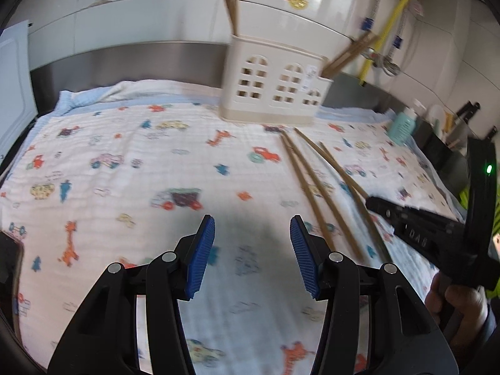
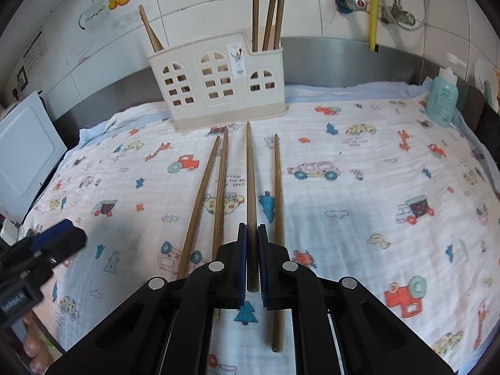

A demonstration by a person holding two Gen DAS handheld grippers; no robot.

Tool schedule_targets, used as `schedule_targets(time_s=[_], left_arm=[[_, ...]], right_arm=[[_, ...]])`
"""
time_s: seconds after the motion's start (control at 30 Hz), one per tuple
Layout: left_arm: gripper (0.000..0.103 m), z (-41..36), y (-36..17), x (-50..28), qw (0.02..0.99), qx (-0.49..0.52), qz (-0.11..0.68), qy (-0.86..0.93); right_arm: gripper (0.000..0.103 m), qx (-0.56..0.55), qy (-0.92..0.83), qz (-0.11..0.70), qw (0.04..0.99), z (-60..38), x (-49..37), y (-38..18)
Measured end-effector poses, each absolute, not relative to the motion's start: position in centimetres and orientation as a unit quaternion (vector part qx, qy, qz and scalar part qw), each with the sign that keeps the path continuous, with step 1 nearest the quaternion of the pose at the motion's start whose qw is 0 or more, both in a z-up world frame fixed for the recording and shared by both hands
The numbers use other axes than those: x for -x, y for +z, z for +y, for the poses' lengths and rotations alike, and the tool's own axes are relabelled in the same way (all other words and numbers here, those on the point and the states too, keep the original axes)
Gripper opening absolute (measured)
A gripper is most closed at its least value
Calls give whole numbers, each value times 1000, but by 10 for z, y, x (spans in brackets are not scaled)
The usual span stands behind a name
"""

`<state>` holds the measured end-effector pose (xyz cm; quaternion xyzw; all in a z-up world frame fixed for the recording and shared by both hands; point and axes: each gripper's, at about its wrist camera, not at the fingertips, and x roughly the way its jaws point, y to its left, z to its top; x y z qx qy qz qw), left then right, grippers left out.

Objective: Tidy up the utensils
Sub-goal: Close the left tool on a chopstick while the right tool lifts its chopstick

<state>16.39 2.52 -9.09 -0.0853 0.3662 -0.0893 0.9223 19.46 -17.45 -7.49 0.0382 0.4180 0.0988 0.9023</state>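
Gripping one chopstick [image 2: 251, 187] near its thick end, the right claw [image 2: 252, 262] should lift it level toward the far holder [image 2: 218, 90]; three chopsticks lie alongside. The left claw [image 1: 252, 256] hangs released.

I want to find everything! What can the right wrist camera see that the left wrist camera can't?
Only the right wrist view shows the right gripper shut on one chopstick, the fourth one, beside three loose chopsticks on the cloth.

Only the left wrist view shows the left gripper open and holding nothing; there, the right gripper hides where it grips.

Both show the cream utensil holder with chopsticks standing in it, the patterned cloth, the teal bottle and the yellow hose.
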Motion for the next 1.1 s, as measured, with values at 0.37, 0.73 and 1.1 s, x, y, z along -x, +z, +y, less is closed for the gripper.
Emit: schedule_targets(time_s=[0.37, 0.73, 1.1], left_arm=[[39, -33, -102, -155, 909, 73, 386, -137], [18, -60, -123, -176, 893, 71, 422, -142], [9, -75, -129, -186, 898, 24, 430, -89]], right_arm=[[6, -9, 119, 369, 922, -191, -170, -36], [6, -16, 142, 351, 926, -207, -164, -25], [7, -20, 148, 345, 927, -214, -163, -22]])
